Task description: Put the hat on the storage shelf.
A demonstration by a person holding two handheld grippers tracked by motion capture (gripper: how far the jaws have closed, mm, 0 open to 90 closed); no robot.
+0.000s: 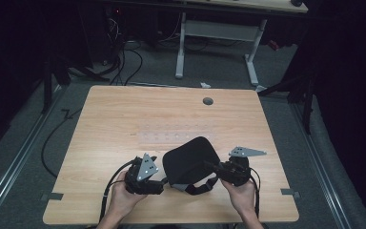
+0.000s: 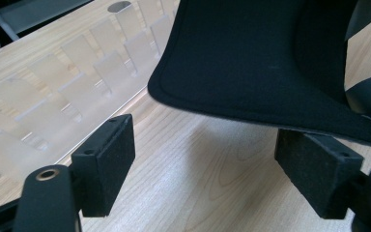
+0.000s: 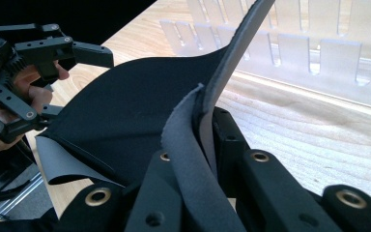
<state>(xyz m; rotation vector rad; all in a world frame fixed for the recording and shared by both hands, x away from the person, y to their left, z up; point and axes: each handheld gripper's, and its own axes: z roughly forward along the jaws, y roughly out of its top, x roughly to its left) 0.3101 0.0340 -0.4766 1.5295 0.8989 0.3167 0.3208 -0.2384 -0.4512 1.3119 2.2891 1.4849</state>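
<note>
Right now a soft black pad [image 1: 190, 160] with a strap [image 1: 201, 187] lies near the front middle of the wooden table [image 1: 124, 119]. At its 3 o'clock side, the right gripper [image 1: 215, 168] pinches its edge tight. At 9 o'clock, the left gripper [image 1: 161, 183] waits wide open, holding nothing.
</note>
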